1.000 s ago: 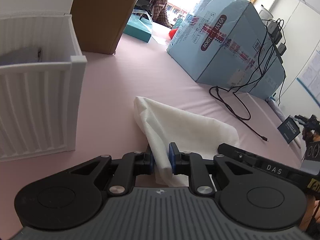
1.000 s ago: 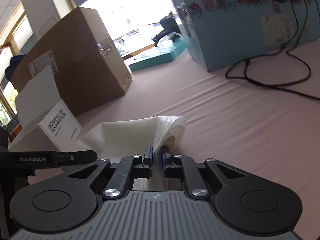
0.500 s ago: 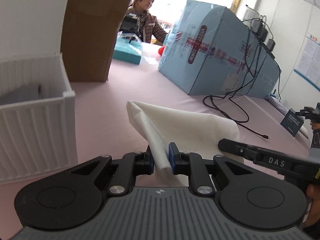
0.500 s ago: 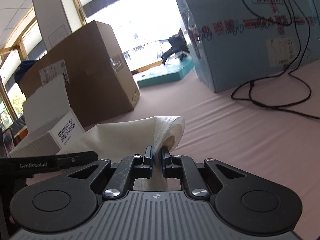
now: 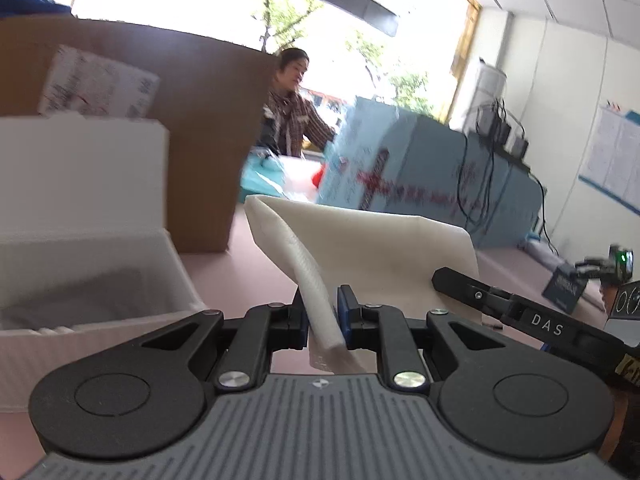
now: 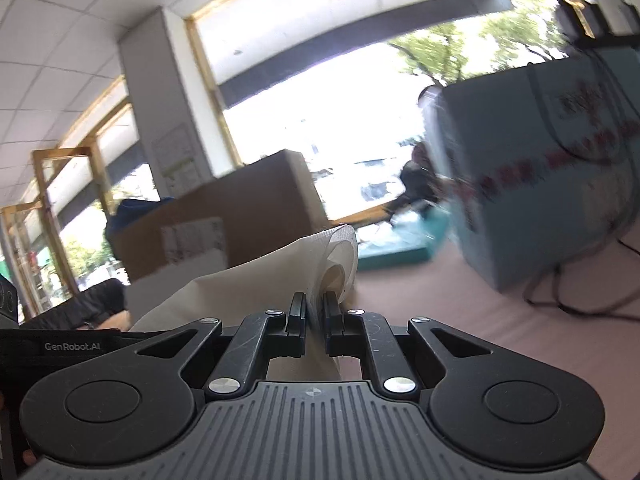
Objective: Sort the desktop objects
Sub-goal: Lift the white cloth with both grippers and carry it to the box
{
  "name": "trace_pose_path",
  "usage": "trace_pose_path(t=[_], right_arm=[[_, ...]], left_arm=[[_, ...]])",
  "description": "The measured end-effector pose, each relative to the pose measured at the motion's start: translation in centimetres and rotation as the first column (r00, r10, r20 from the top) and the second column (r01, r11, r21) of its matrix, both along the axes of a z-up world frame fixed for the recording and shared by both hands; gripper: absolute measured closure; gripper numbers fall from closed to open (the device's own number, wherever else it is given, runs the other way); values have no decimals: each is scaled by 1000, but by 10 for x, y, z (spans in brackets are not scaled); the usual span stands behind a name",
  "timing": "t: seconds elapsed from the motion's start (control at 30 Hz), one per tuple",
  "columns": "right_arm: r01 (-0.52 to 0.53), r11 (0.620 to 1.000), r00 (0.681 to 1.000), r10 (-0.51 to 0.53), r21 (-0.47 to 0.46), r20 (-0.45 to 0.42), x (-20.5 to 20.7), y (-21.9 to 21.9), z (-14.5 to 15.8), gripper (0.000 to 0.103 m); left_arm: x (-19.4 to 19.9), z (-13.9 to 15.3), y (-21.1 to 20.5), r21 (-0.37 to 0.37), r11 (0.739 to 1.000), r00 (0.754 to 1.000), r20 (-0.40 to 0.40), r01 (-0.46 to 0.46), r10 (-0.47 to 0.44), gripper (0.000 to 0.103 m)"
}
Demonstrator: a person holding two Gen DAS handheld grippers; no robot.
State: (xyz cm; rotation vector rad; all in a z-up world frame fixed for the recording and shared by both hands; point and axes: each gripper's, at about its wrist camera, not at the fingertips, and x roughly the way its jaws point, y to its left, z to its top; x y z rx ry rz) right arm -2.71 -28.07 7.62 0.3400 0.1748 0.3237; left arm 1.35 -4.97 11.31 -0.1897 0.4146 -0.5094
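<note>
Left gripper point(image 5: 322, 312) nearly closed, pinching one folded edge of the white cloth point(image 5: 372, 240); right gripper point(image 6: 316, 312) likewise clamped on its other rolled edge. Cloth stretches between the two, raised off the pink table point(image 5: 256, 272). White bin point(image 5: 92, 280) just left of left gripper, brown box point(image 5: 208, 152) beyond it, blue box point(image 5: 420, 168) ahead right.

Left gripper point(image 5: 323, 312): black linkage arms, silver screws, ribbed grey body, blue-edged jaws. Right gripper point(image 6: 315, 314): matching black build, "GenRobot.AI" lettering nearby.
</note>
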Motion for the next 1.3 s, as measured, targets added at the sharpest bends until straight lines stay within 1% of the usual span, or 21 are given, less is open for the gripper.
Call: trace_pose_path(t=[0.07, 0.17, 0.2, 0.27, 0.33, 0.4, 0.47, 0.53, 0.6, 0.67, 0.77, 0.87, 0.93, 1.0, 1.13, 1.17, 1.3], right_arm=[[-31, 999, 999, 32, -14, 20, 6, 19, 13, 95], [-73, 997, 996, 74, -28, 45, 21, 55, 30, 95], [-88, 996, 995, 89, -32, 54, 27, 68, 37, 95], [-124, 991, 989, 127, -44, 76, 37, 97, 50, 95], [-147, 987, 984, 152, -64, 97, 48, 127, 62, 95], [-165, 983, 981, 171, -75, 94, 58, 153, 73, 95], [-185, 980, 977, 191, -75, 90, 66, 175, 82, 95], [-201, 978, 974, 205, -52, 98, 71, 188, 85, 95], [-216, 976, 970, 219, -32, 105, 76, 200, 88, 95], [-225, 974, 969, 226, -23, 99, 81, 205, 83, 95], [-222, 975, 974, 223, -30, 47, 89, 200, 78, 95], [-222, 974, 975, 222, -34, -7, 96, 195, 75, 95], [-226, 974, 974, 224, -35, -46, 101, 190, 75, 95], [-225, 973, 972, 221, -48, -78, 97, 190, 71, 95], [-218, 973, 968, 205, -81, -147, 109, 191, 66, 95], [-218, 972, 965, 202, -87, -167, 113, 191, 63, 95], [-221, 974, 944, 199, -58, -263, 138, 188, 46, 95]], left_arm=[[-5, 9, 14, 9, 999, 999, 26, -46, 45, 90], [-7, 23, 41, 13, 993, 993, 31, -116, 116, 90], [-7, 28, 51, 11, 989, 989, 27, -147, 146, 90], [-7, 36, 79, -18, 979, 979, 14, -204, 204, 90], [-4, 45, 105, -34, 965, 965, 10, -260, 261, 90], [0, 53, 129, -36, 953, 954, -8, -299, 299, 90], [4, 59, 155, -57, 947, 948, -62, -316, 313, 89], [7, 63, 175, -77, 944, 945, -96, -320, 312, 89], [6, 67, 188, -85, 938, 939, -104, -335, 326, 89], [6, 69, 192, -68, 933, 933, -101, -354, 346, 89], [9, 67, 184, 12, 939, 935, -85, -344, 344, 90], [20, 59, 175, 53, 955, 947, -124, -293, 297, 89], [25, 55, 169, 72, 960, 949, -148, -271, 279, 89], [28, 51, 167, 81, 962, 948, -167, -260, 271, 89], [42, 37, 162, 102, 971, 945, -228, -216, 234, 89], [47, 33, 161, 107, 973, 943, -245, -206, 226, 89], [66, 15, 163, 106, 979, 923, -329, -176, 201, 89]])
